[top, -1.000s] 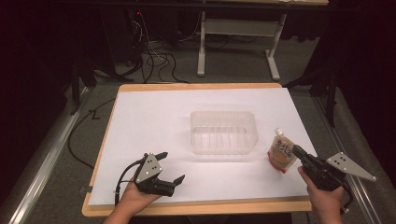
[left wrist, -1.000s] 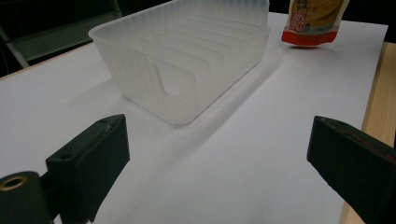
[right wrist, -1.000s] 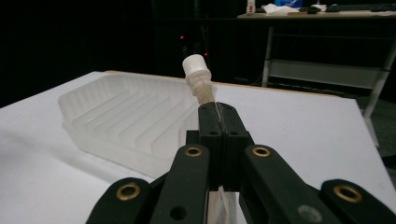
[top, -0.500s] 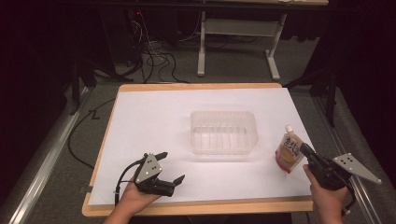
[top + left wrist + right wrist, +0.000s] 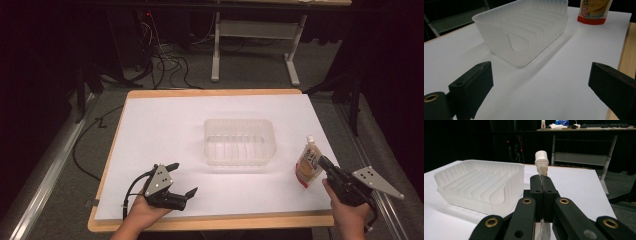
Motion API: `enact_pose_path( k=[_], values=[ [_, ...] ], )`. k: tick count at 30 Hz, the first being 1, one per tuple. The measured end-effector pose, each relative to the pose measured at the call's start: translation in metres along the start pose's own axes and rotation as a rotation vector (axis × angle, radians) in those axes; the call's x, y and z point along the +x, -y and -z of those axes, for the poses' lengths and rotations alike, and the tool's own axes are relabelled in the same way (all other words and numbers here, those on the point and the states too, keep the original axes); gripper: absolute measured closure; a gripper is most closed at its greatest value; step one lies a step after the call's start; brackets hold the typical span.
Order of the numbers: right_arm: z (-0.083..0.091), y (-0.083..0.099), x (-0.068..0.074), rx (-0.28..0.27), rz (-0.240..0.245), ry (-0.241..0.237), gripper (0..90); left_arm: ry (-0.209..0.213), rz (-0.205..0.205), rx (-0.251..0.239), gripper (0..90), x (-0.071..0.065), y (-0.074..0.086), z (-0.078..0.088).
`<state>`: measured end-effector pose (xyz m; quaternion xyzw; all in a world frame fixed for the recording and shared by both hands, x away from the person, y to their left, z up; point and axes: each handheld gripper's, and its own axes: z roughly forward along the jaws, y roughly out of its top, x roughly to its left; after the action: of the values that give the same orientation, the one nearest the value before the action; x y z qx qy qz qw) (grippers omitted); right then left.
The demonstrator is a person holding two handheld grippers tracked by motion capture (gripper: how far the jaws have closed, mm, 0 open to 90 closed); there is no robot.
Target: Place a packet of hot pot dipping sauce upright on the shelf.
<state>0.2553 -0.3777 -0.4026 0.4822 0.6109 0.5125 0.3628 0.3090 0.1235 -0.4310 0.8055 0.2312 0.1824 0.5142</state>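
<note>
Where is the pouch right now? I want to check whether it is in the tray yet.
In the high view the pouch stands on the white sheet right of the tray, outside it, clamped in the right gripper.

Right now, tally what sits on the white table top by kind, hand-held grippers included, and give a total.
Clear plastic bin: 1
Spouted pouch: 1
Hand-held grippers: 2, the left hand-held gripper open, the right hand-held gripper shut on the pouch
Total: 4
</note>
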Motion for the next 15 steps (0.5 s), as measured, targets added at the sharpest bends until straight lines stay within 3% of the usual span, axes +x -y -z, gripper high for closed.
enact_pose_path(
  k=[12,15],
  values=[
    [0.0015,0.0008,0.0013,-0.003,0.018,0.002,87.0,0.002,-0.003,0.004,6.3,-0.0007,0.0001,-0.0008],
    [-0.0002,0.0025,0.0008,0.013,0.008,0.001,78.5,0.005,-0.005,0.006,6.3,-0.0016,0.0002,-0.0012]
  ],
)
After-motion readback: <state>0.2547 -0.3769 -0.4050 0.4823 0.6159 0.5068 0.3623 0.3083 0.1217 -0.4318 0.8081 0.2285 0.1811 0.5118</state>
